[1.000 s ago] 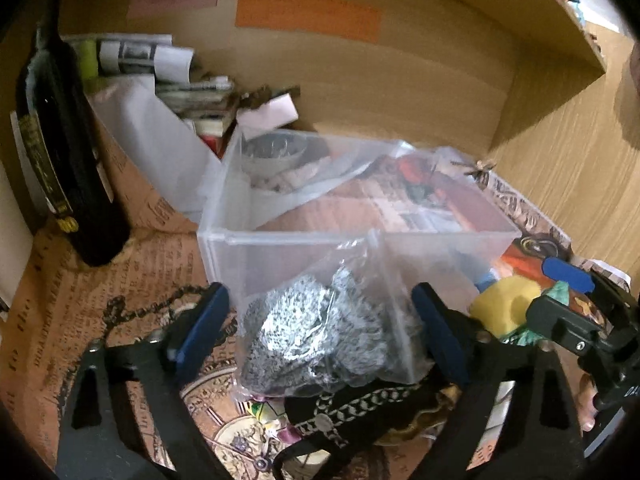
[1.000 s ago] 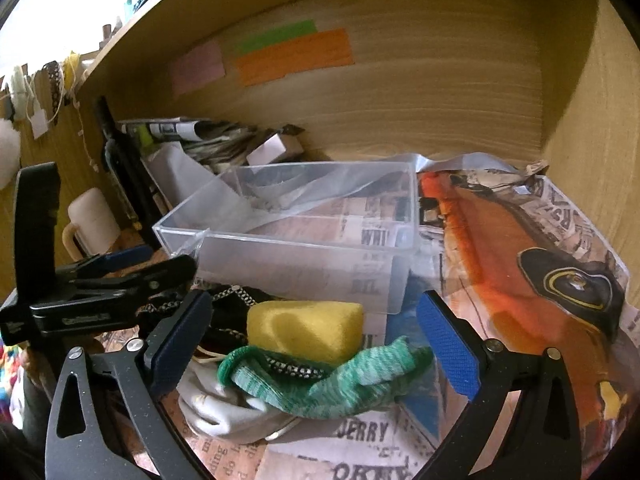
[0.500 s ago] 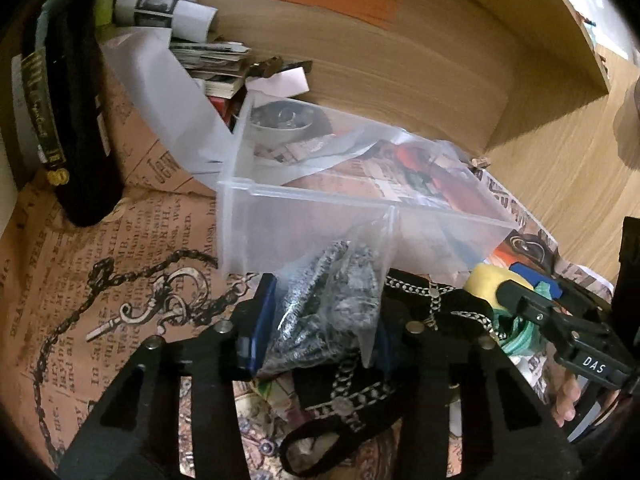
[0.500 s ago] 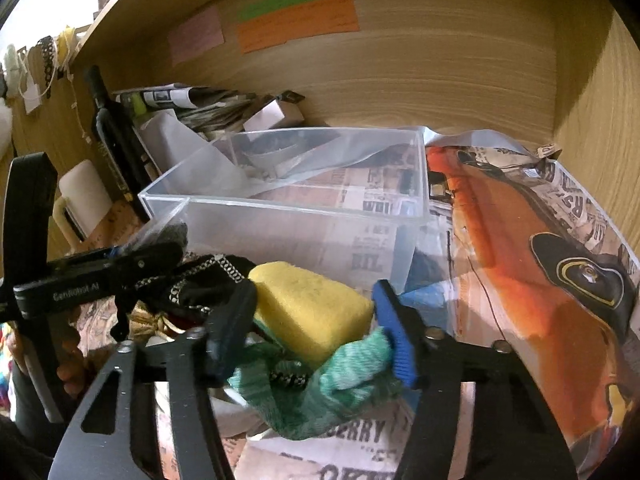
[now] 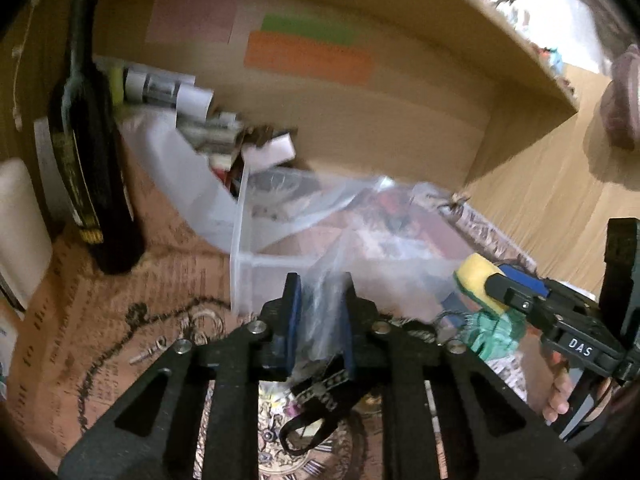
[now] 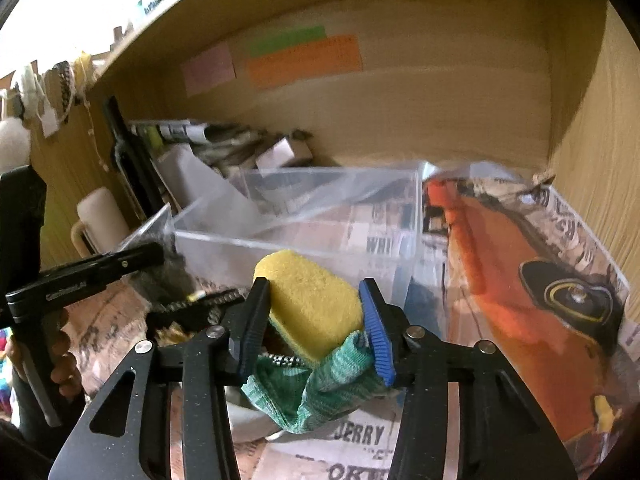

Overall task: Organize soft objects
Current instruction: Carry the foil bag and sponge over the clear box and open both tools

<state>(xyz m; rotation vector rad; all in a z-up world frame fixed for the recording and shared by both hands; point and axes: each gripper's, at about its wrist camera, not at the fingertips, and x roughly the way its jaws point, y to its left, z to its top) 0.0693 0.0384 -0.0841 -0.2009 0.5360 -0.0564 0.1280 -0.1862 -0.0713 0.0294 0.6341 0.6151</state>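
Both grippers are mid-pickup in front of the clear rectangular plastic bin [image 6: 320,216] at centre frame. The right gripper [image 6: 316,328] is clamped on a yellow oblong sponge [image 6: 308,304], with a green knitted sock [image 6: 320,392] dangling below. The left gripper [image 5: 318,320] is pinched on a crinkled clear plastic bag [image 5: 324,300]. The next move appears to be lifting both over the bin's near wall and releasing.

- The sponge [image 6: 310,304] is yellow with a green underside.
- The knit sock [image 6: 320,392] is mottled green and white.
- The clear bag [image 5: 320,312] holds something grey.
- The bottle [image 5: 92,160] is near black with a gold-trimmed label.
- The paper notes [image 6: 304,60] are pink, green and orange.
- The jaws have blue pads on black frames.
- The bin [image 6: 320,216] is transparent.
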